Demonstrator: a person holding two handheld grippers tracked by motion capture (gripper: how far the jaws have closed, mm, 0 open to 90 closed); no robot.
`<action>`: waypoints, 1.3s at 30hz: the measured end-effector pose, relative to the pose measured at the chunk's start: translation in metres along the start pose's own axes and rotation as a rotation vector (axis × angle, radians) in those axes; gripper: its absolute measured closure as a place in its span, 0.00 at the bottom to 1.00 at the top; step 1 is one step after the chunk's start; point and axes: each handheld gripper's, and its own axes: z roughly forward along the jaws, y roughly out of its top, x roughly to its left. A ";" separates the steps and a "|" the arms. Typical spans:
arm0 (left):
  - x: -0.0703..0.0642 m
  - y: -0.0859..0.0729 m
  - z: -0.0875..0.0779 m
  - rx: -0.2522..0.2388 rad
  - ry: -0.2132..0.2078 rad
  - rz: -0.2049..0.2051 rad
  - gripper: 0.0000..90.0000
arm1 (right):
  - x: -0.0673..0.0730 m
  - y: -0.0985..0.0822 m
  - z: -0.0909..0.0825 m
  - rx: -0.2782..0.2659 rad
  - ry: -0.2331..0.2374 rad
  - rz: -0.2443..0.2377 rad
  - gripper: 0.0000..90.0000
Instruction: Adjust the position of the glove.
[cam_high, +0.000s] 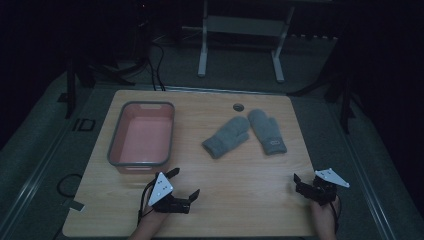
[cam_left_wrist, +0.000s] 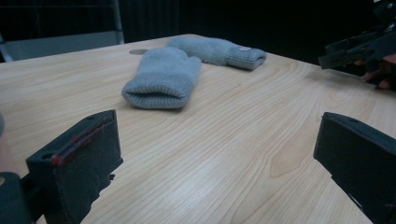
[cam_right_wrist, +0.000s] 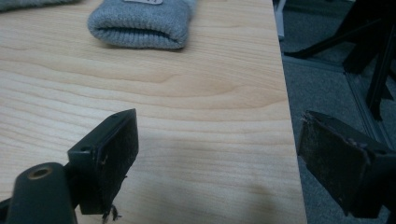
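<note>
— Where do things stand?
— Two grey mittens (cam_high: 247, 134) lie touching mid-counter (cam_high: 215, 200), right of the pink tub (cam_high: 141, 134). Left tongs (cam_high: 186, 184) and right tongs (cam_high: 299, 184) wait near the front edge, jaws apart, empty.
— Next?
— Likely a reach forward to grasp one mitten.

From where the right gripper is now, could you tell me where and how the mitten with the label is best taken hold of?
I would grip the mitten with the label at its ribbed cuff. It lies flat with that cuff end turned toward the right gripper, whose jaws stand open and empty. The cuff is its thickest, firmest edge, so coming in low from the near side, one jaw above and one sliding beneath, looks best. The other mitten overlaps it only near the fingertips.
</note>
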 end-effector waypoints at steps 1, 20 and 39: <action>0.000 0.000 0.000 0.002 -0.004 -0.003 0.01 | 0.000 0.000 0.000 0.007 -0.001 0.011 0.14; -0.003 -0.003 0.002 0.021 -0.040 0.040 0.01 | 0.000 0.082 -0.015 0.032 0.102 -0.073 0.17; -0.001 -0.001 -0.001 0.013 -0.051 0.029 0.01 | 0.047 0.167 0.014 -0.062 0.325 -0.318 0.15</action>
